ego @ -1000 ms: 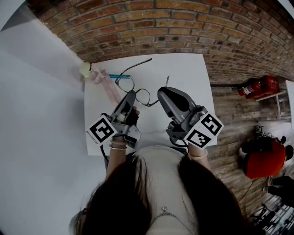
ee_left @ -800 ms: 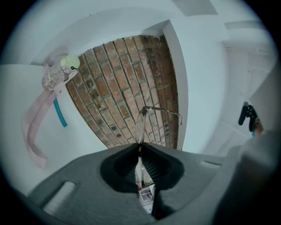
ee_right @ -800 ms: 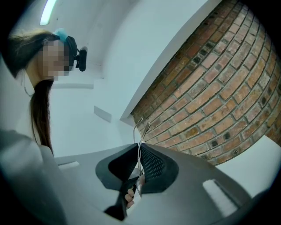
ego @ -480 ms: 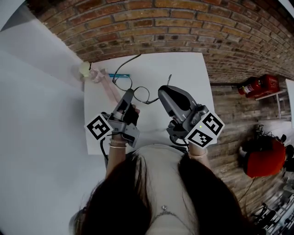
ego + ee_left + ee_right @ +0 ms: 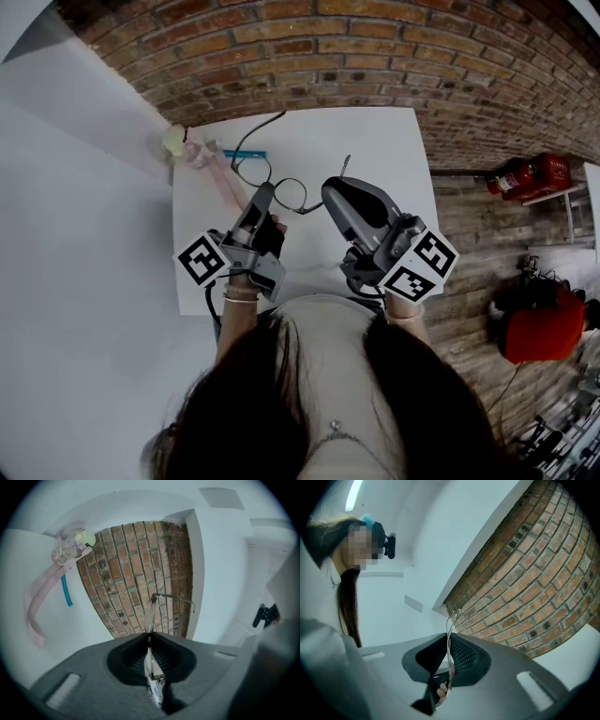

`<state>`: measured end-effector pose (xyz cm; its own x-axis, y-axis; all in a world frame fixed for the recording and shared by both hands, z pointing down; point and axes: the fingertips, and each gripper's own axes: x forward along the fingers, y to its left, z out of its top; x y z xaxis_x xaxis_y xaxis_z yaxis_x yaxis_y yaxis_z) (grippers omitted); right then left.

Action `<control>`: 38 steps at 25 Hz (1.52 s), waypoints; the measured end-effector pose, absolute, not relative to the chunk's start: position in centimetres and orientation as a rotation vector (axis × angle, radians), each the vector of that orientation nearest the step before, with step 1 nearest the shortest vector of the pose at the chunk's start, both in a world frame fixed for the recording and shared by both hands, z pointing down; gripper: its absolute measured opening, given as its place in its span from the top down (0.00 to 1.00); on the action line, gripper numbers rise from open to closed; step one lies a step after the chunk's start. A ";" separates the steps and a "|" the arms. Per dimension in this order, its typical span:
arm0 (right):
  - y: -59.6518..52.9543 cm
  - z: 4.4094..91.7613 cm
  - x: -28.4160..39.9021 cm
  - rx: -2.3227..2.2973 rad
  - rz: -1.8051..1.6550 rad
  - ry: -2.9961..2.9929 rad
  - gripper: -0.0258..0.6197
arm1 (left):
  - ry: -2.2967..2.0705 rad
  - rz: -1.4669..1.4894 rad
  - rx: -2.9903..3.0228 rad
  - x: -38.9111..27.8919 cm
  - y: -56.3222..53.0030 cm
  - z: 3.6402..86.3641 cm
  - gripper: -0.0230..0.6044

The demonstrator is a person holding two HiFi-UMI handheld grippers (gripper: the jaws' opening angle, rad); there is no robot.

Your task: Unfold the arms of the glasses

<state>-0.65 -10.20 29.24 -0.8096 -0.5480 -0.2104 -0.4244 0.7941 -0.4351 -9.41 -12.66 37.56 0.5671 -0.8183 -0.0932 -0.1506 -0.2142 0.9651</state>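
Thin wire-rimmed glasses (image 5: pixel 272 181) hang above the white table (image 5: pixel 375 141), held between both grippers. My left gripper (image 5: pixel 265 191) is shut on the frame by the lenses; in the left gripper view one lens (image 5: pixel 150 615) stands edge-on just past the shut left gripper (image 5: pixel 149 638), and one arm (image 5: pixel 174 598) reaches right. That far arm (image 5: pixel 257 131) points toward the brick wall. My right gripper (image 5: pixel 330 187) is shut on the other arm, whose tip (image 5: pixel 345 165) pokes out above it. In the right gripper view the curved arm end (image 5: pixel 453 618) rises from the closed right gripper (image 5: pixel 448 638).
A pink strap with a pale yellow ball (image 5: pixel 175 141) and a teal pen (image 5: pixel 246 154) lie at the table's far left corner. A brick wall (image 5: pixel 375 56) runs behind the table. A red fire extinguisher (image 5: pixel 525 178) lies on the wooden floor to the right.
The glasses and my left gripper have shifted a little left and toward the wall. The far arm's free end has swung leftward. My right gripper has barely moved.
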 end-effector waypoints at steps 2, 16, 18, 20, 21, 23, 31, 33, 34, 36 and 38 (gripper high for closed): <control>-10.1 29.2 -0.7 -0.732 -0.535 2.660 0.91 | -0.814 -0.754 1.704 -9.4 -12.7 37.6 0.93; -10.2 28.7 0.1 -0.740 -0.524 2.647 0.87 | -0.821 -0.760 1.702 -9.6 -12.7 37.6 0.93; -10.3 28.6 0.2 -0.743 -0.523 2.644 0.87 | -0.822 -0.760 1.701 -9.7 -12.7 37.6 0.93; -10.3 28.6 0.3 -0.748 -0.522 2.641 0.86 | -0.821 -0.763 1.697 -9.7 -12.7 37.6 0.93; -10.3 28.6 0.4 -0.751 -0.522 2.638 0.86 | -0.821 -0.764 1.696 -9.7 -12.7 37.6 0.93; -10.4 28.5 0.6 -0.755 -0.523 2.633 0.86 | -0.825 -0.762 1.695 -9.7 -12.8 37.7 0.93; -11.0 28.6 2.0 -0.814 -0.525 2.603 0.86 | -0.836 -0.775 1.675 -10.5 -13.1 38.1 0.93; -11.3 29.0 2.5 -0.852 -0.521 2.605 0.86 | -0.840 -0.777 1.675 -10.7 -13.2 38.2 0.93; -11.4 29.2 2.7 -0.876 -0.516 2.610 0.86 | -0.839 -0.779 1.673 -10.8 -13.2 38.2 0.93; -11.7 29.8 3.1 -0.931 -0.500 2.625 0.87 | -0.837 -0.783 1.671 -11.0 -13.2 38.2 0.93; -11.9 30.4 3.3 -0.983 -0.489 2.641 0.87 | -0.832 -0.784 1.673 -11.1 -13.2 38.2 0.93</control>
<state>3.28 -11.89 30.40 -0.7292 -0.6696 -0.1411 -0.5745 0.7111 -0.4052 -11.07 -13.21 38.20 0.5416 -0.8356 -0.0914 -0.1408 -0.1973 0.9702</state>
